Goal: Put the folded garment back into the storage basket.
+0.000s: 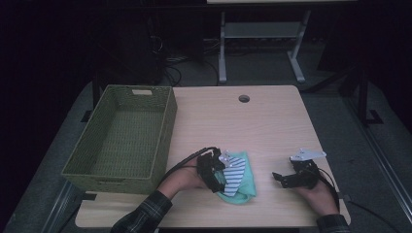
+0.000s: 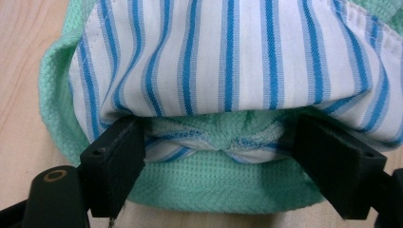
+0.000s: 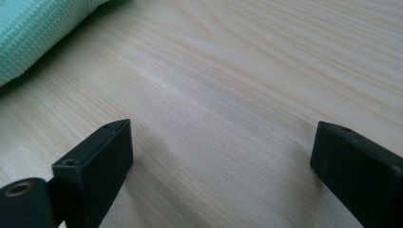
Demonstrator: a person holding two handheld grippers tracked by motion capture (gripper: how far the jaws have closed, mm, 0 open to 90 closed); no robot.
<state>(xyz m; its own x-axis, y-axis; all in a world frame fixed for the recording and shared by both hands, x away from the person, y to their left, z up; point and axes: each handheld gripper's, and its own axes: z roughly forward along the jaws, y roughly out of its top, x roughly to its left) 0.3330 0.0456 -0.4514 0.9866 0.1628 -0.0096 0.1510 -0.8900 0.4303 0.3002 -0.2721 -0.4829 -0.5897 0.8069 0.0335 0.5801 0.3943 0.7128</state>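
- My left hand-held gripper (image 1: 219, 175) sits at the near-left edge of the cloth pile, jaws spread wide; in the left gripper view the bunched folds lie between the pads without being pinched, as far as I can judge.
- The pile is a striped cloth (image 2: 228, 57) lying on a green cloth (image 2: 209, 185), both at the near middle of the surface (image 1: 272, 121), just right of the woven basket (image 1: 121, 138).
- Risk one: if I close here, I may catch only the striped hem or only the green layer, and the other piece would slide off as I lift.
- Risk two: the jaws stand low against the wood, so pushing forward could shove the pile along instead of getting under it.
- Risk three: a loose corner could drag on the basket rim if I carry it over too low.
- My right hand-held gripper (image 1: 281, 178) rests wide and empty over bare wood, well apart from the cloths, so it gives no support.
- The surface is pale wood grain with a round cable hole (image 1: 244, 98) near the far edge.
- The room beyond is dim: grey floor, a white-legged table frame (image 1: 262, 43) and tangled cables behind.
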